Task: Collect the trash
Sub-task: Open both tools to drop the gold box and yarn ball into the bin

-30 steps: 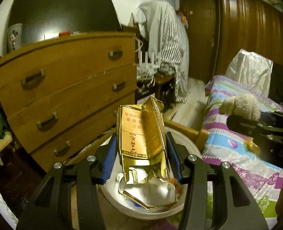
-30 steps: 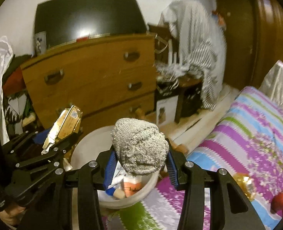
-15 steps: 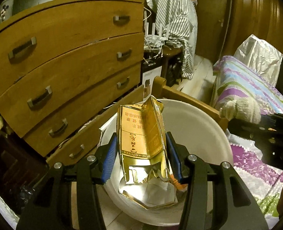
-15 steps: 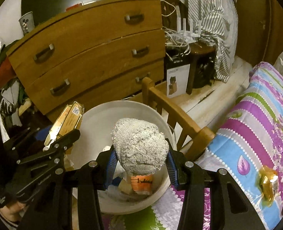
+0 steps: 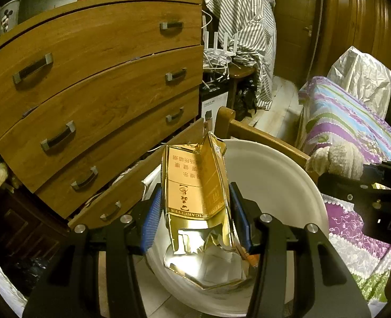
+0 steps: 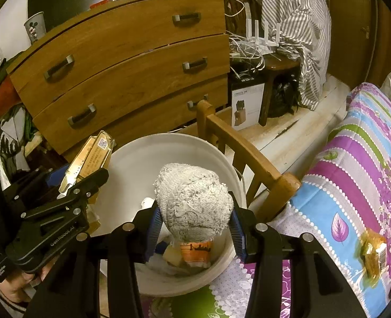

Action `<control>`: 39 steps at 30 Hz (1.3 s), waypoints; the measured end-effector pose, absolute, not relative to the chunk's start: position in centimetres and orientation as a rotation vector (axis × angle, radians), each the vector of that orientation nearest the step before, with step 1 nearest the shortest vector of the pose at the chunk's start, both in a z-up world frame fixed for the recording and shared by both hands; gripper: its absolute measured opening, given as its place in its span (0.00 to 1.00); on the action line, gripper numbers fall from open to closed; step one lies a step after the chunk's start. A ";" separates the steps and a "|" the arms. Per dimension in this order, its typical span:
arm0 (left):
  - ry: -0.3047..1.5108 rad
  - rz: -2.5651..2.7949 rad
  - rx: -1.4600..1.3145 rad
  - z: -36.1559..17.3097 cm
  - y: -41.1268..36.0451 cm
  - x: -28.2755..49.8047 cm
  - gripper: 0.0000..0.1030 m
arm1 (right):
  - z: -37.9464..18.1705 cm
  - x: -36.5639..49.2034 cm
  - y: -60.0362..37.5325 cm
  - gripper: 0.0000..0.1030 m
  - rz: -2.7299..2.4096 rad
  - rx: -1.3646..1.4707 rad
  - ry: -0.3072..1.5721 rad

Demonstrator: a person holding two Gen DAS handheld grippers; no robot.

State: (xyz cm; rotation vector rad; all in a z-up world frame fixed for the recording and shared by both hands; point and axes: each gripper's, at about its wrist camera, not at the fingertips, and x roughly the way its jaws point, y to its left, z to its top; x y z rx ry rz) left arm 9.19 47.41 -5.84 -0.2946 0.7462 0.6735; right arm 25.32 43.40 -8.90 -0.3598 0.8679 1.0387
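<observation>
My left gripper [image 5: 195, 212] is shut on a torn gold cigarette carton [image 5: 195, 185] and holds it over the white bin [image 5: 288, 175]. My right gripper [image 6: 194, 220] is shut on a crumpled grey knitted cloth [image 6: 192, 201], held above the same white bin [image 6: 142, 159]. The left gripper with the carton [image 6: 89, 159] shows at the bin's left rim in the right wrist view. The right gripper's cloth [image 5: 335, 159] shows at the right in the left wrist view. The bin holds an orange cup [image 6: 195, 250] and other scraps.
A wooden chest of drawers [image 6: 131, 61] stands behind the bin. A wooden chair frame [image 6: 243, 156] is beside the bin's right rim. The bed with a striped floral cover [image 6: 367, 172] is at the right, with a yellow wrapper [image 6: 372, 249] on it.
Both grippers have moved forward and down over the bin, which now fills more of each view. Both still hold their items.
</observation>
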 end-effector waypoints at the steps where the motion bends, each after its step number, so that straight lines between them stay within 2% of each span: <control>1: 0.747 0.674 -0.295 -5.8 47.4 9.2 0.46 | -8.9 25.3 43.4 0.46 1.038 -0.359 0.868; 19: 0.749 0.677 -0.296 -5.8 47.7 9.3 0.48 | -8.8 25.3 43.3 0.46 1.038 -0.359 0.868; 20: 0.749 0.678 -0.295 -5.8 47.8 9.3 0.49 | -8.8 25.3 43.3 0.49 1.039 -0.359 0.868; 22: 0.757 0.682 -0.288 -5.9 47.9 9.3 0.55 | -8.7 25.3 43.1 0.58 1.039 -0.346 0.864; 24: 0.755 0.696 -0.274 -6.0 47.9 9.2 0.70 | -8.5 25.4 42.8 0.61 1.033 -0.330 0.857; 34: 0.742 0.709 -0.282 -5.8 47.4 8.1 0.75 | -7.0 25.0 40.8 0.61 1.040 -0.274 0.824; 39: 0.654 0.710 -0.280 -3.7 45.5 5.7 0.88 | -5.1 22.4 38.1 0.73 1.064 -0.252 0.725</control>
